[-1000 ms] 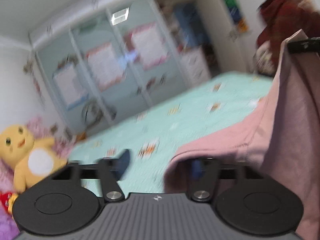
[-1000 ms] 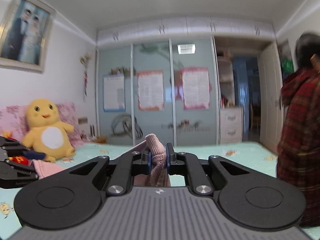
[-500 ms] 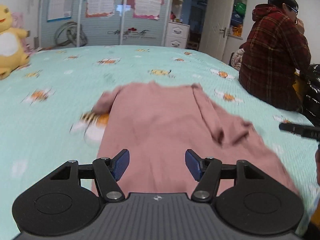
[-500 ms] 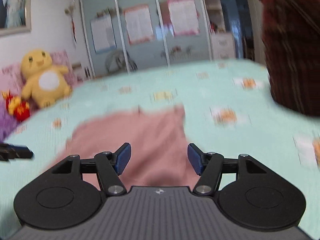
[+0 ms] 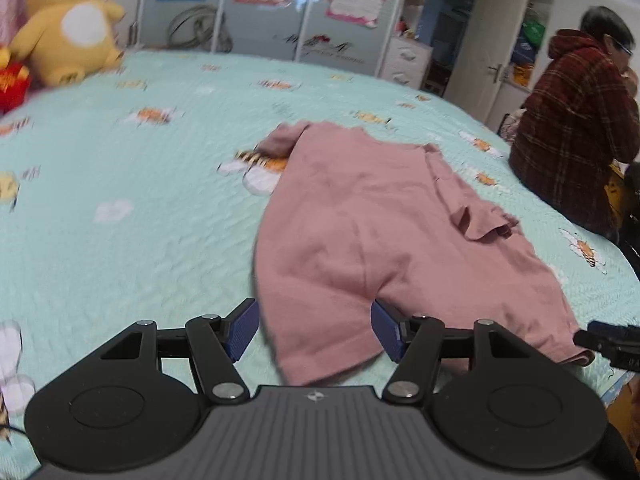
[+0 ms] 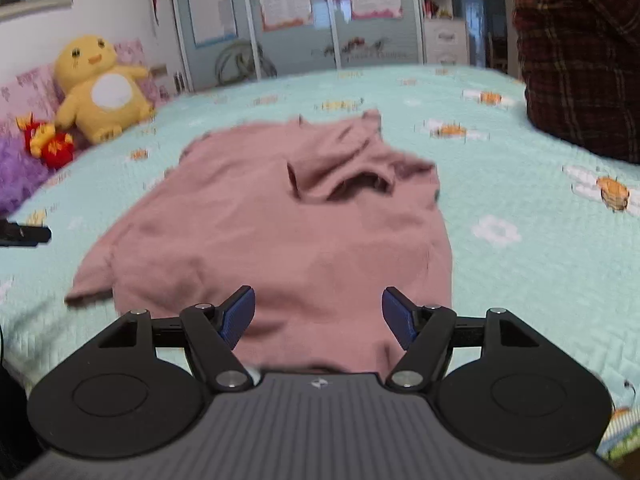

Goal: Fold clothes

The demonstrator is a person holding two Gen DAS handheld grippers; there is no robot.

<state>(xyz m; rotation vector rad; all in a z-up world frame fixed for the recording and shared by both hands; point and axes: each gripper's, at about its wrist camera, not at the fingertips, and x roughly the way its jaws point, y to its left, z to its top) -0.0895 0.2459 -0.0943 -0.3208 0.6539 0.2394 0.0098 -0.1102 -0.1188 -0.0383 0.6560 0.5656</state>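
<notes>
We are spreading the pink top (image 5: pixel 372 240) flat on the bed (image 5: pixel 140 216). The left hand-held gripper (image 5: pixel 314 330) is standing apart and empty; the right hand-held gripper (image 6: pixel 318 318) has just been opening, nothing between its pads. Next, we are likely smoothing the bunched sleeve (image 6: pixel 352 176) before folding.

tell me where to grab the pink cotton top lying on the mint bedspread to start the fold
Probably the crumpled short sleeve bunched on the pink cotton top, on its right side. It stands up in a raised fold, so a finger can slip under it. Come in from the right edge with the right gripper, now open; the rest lies flat on the mint bedspread.
</notes>
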